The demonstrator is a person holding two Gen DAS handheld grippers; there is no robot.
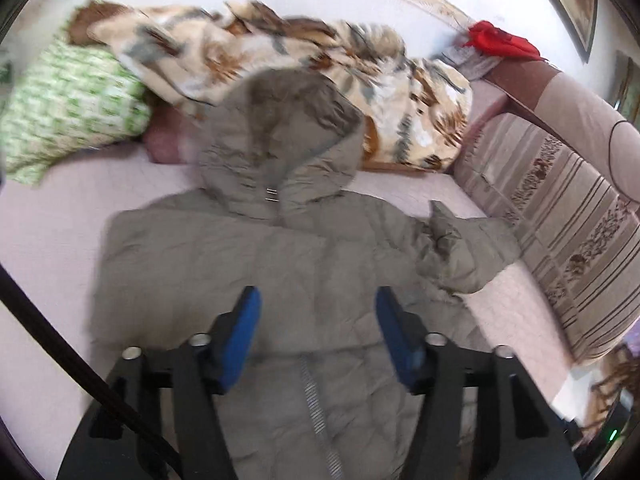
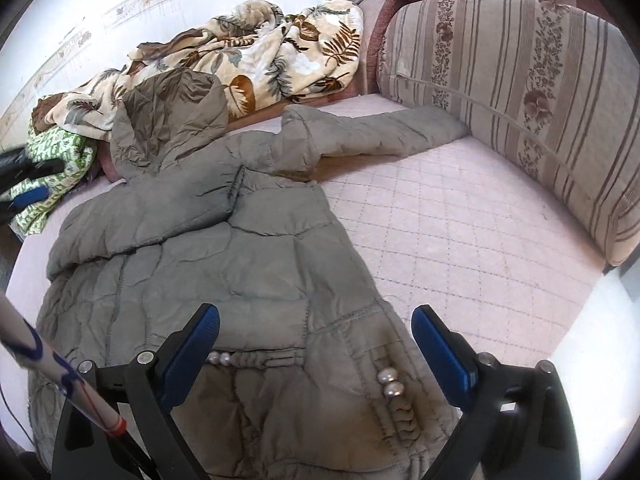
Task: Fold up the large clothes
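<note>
A grey-green hooded puffer jacket (image 1: 248,256) lies spread on a pale pink quilted bed cover (image 1: 48,240), hood toward the wall. In the right wrist view the jacket (image 2: 224,264) has one sleeve folded across its chest and the other sleeve (image 2: 384,132) stretched out to the right. My left gripper (image 1: 318,300) hovers open above the jacket's middle near the zip, holding nothing. My right gripper (image 2: 316,320) stands open over the jacket's lower right part, by the pearl-trimmed pocket (image 2: 390,384). The left gripper's blue fingertip (image 2: 28,196) shows at the far left.
A leaf-patterned blanket (image 2: 260,56) is heaped behind the hood, with a green-white pillow (image 1: 68,108) to its left. A striped sofa cushion (image 2: 520,104) bounds the bed cover (image 2: 460,216) on the right. Red cloth (image 1: 500,40) lies on the sofa back. A cable (image 1: 60,344) crosses the left edge.
</note>
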